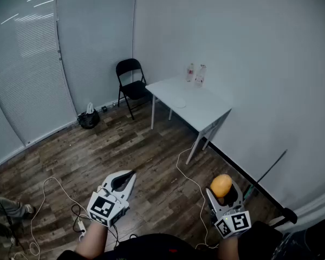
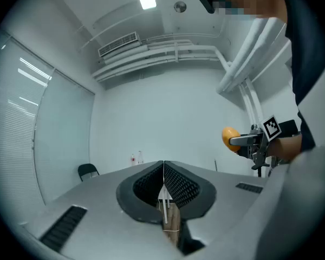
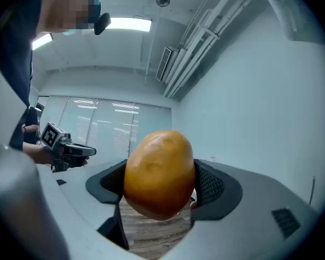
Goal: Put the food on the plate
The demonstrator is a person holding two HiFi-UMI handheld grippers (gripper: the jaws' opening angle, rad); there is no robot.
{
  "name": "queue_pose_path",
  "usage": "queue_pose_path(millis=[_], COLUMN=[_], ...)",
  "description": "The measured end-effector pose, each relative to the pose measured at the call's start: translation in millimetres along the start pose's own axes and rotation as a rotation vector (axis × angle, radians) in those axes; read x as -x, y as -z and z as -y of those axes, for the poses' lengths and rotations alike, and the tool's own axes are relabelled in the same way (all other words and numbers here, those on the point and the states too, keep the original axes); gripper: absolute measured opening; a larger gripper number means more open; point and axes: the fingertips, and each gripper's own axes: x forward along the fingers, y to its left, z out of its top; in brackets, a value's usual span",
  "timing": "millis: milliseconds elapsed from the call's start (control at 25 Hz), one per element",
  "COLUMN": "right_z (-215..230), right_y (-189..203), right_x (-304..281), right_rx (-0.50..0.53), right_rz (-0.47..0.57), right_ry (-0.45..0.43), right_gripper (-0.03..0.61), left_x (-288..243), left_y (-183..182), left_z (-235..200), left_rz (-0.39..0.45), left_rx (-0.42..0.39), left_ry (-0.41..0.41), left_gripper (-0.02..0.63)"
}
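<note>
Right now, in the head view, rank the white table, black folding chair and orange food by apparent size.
1. white table: largest.
2. black folding chair.
3. orange food: smallest, despite being nearest the camera.

Bare office: blinds (image 1: 23, 69), folding chair (image 1: 131, 85).

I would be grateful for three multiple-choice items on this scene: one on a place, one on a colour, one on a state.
1. Where do the bottles stand? A. on the chair B. on the table C. on the floor
2. What colour is the food in the right gripper? A. green B. white C. orange
3. How are the left gripper's fingers? A. wide open B. shut, empty C. shut on the food
Answers: 1 B, they stand on its top by the wall; 2 C, the right gripper view shows it orange; 3 B, they meet with nothing between.
</note>
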Motion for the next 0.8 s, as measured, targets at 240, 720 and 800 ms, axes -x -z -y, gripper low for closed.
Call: queue_pose_path(millis=[240, 720, 800], right_z=[3, -19, -33], right_y=[-4, -6, 0], right_x=[5, -8, -19], right_rx=[0.01, -0.041, -0.049], right_rz=[0.004, 0.025, 0.02], right_ry=[0.002, 0.015, 0.012], right_gripper=[0.374, 0.374, 0.374], left_x=[0, 28, 39], left_y=[-3, 7, 13], left_z=[8, -8, -21], left_rz=[0.012, -0.004, -0.012], left_rx=[0.0, 0.026, 0.026], left_ry=[0.007, 0.006, 0.003], left_gripper=[0.023, 0.023, 0.023])
